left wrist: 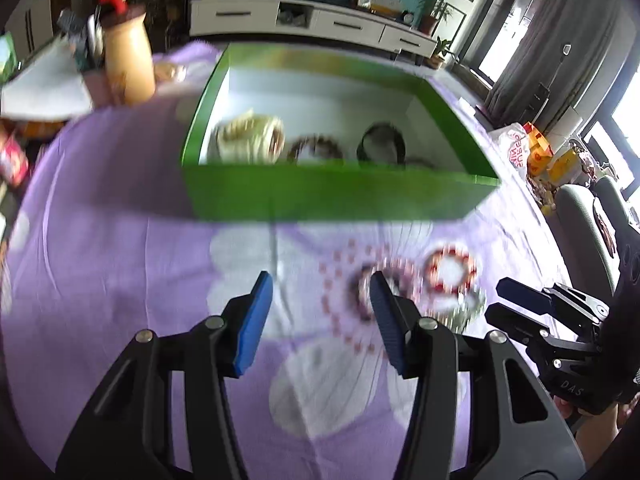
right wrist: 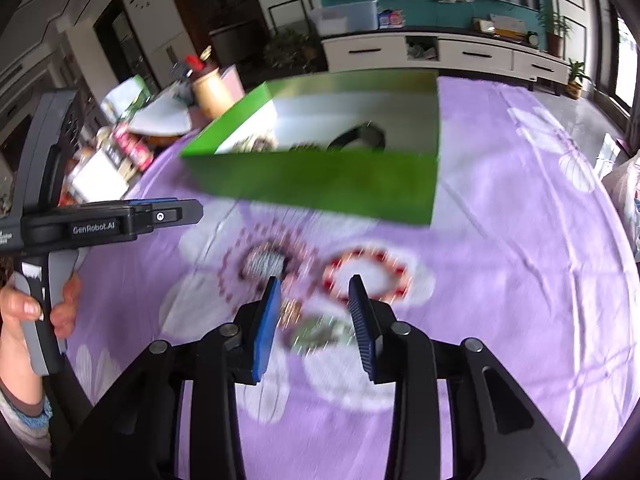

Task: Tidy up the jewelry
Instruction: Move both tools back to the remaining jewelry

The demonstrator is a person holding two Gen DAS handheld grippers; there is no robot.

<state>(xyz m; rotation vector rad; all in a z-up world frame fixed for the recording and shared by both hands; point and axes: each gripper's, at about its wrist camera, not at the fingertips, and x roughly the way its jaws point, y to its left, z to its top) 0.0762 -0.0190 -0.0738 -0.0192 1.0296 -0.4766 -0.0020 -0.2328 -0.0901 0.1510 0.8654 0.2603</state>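
A green box (left wrist: 328,196) (right wrist: 320,184) with a white inside stands on the purple cloth and holds a cream bracelet (left wrist: 250,138), a brown beaded one (left wrist: 316,148) and a dark bangle (left wrist: 380,144) (right wrist: 360,136). In front of it lie a red-and-white bracelet (left wrist: 450,268) (right wrist: 366,274), a dark beaded bracelet (left wrist: 360,288) (right wrist: 262,262) and a greenish piece (left wrist: 466,312) (right wrist: 320,332). My left gripper (left wrist: 320,312) is open and empty, just left of the dark bracelet. My right gripper (right wrist: 314,312) is open and empty, above the greenish piece. The views are motion-blurred.
A tan jar (left wrist: 128,60) (right wrist: 212,88) with tools, papers and packets stand at the back left. A plastic bag and snacks (left wrist: 532,152) sit at the right edge. The purple flowered cloth (right wrist: 520,260) spreads to the right.
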